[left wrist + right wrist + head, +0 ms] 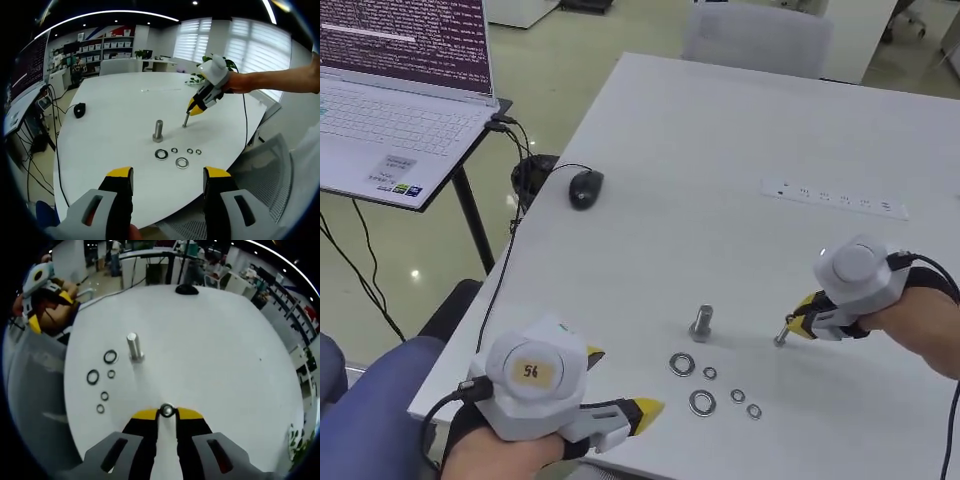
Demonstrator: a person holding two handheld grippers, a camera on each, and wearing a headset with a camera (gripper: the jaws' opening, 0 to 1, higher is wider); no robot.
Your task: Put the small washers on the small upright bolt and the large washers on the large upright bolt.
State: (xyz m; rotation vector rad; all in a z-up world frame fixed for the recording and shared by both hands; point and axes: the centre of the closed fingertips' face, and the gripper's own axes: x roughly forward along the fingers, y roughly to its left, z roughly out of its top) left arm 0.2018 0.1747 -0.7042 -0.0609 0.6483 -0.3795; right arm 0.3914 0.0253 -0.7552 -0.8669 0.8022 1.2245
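The large bolt (701, 322) stands upright on the white table (720, 150). In front of it lie two large washers (682, 364) (702, 402) and three small washers (710, 373) (737, 396) (754, 411). My right gripper (800, 320) is shut on the small bolt (782, 335), which is slightly tilted with its lower end at the table, right of the large bolt. The right gripper view has the small bolt (166, 410) between the shut jaws, with the large bolt (132, 346) beyond. My left gripper (620, 382) is open near the table's front edge, holding nothing; its view looks over the washers (182, 162) to the large bolt (158, 131).
A black mouse (585, 187) lies at the table's left edge and a white power strip (835, 197) at the far right. A laptop (400, 90) sits on a side stand to the left. A grey chair (755, 40) stands behind the table.
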